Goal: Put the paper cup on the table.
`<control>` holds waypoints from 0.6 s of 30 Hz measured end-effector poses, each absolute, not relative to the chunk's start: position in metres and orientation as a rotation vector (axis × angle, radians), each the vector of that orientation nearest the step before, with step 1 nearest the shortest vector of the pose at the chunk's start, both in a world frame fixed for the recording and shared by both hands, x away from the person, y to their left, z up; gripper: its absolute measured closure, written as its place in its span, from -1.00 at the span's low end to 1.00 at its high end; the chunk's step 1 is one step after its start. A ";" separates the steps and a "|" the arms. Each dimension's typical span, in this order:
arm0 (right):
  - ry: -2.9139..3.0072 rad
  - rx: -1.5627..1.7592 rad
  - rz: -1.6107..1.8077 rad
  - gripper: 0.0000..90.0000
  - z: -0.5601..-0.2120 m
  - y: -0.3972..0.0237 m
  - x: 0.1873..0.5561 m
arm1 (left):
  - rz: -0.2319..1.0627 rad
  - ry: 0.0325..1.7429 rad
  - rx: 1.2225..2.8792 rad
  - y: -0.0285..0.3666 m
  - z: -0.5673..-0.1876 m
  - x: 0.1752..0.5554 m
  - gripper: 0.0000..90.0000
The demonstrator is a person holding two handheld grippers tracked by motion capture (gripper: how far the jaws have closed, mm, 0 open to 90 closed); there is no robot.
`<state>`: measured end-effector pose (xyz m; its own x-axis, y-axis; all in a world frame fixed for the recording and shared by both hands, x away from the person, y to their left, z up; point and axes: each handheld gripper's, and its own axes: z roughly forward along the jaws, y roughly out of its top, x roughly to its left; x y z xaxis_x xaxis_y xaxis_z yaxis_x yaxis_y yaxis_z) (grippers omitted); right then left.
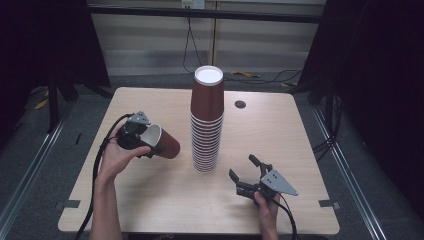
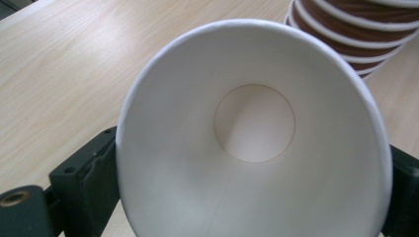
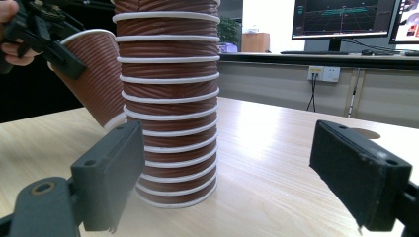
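Fingers point(image 2: 94, 197) of the left gripper point(image 1: 142, 137) are clamped on the rim of a single brown paper cup point(image 1: 162, 142), held tipped on its side above the table point(image 1: 150, 200), left of the tall cup stack point(image 1: 206, 125). Over on the near right, the right gripper point(image 1: 248, 172) sits with fingers point(image 3: 111, 173) spread wide, holding nothing, stack just beyond. No readable print on any cup.
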<state>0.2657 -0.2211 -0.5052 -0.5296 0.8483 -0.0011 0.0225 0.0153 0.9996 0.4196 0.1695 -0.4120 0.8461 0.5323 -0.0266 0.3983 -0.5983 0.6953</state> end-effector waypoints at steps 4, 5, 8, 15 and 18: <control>1.630 0.908 1.588 -0.69 -0.505 -0.221 0.266 | 0.250 0.647 2.374 0.161 -0.408 0.427 -0.87; 1.631 0.907 1.588 -0.69 -0.505 -0.221 0.266 | 0.256 0.639 2.394 0.159 -0.407 0.429 -0.87; 1.630 0.909 1.587 -0.69 -0.505 -0.221 0.266 | 0.251 0.620 2.454 0.155 -0.404 0.436 -0.87; 1.629 0.908 1.585 -0.69 -0.505 -0.221 0.266 | 0.253 0.625 2.533 0.143 -0.400 0.444 -0.87; 1.631 0.907 1.586 -0.69 -0.505 -0.221 0.266 | 0.240 0.602 2.584 0.138 -0.400 0.447 -0.87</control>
<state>0.2657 -0.2211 -0.5052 -0.5264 0.8502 -0.0007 0.0231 0.0151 0.9996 0.4465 0.1384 -0.4004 0.8882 0.4555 0.0609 0.3726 -0.7914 0.4845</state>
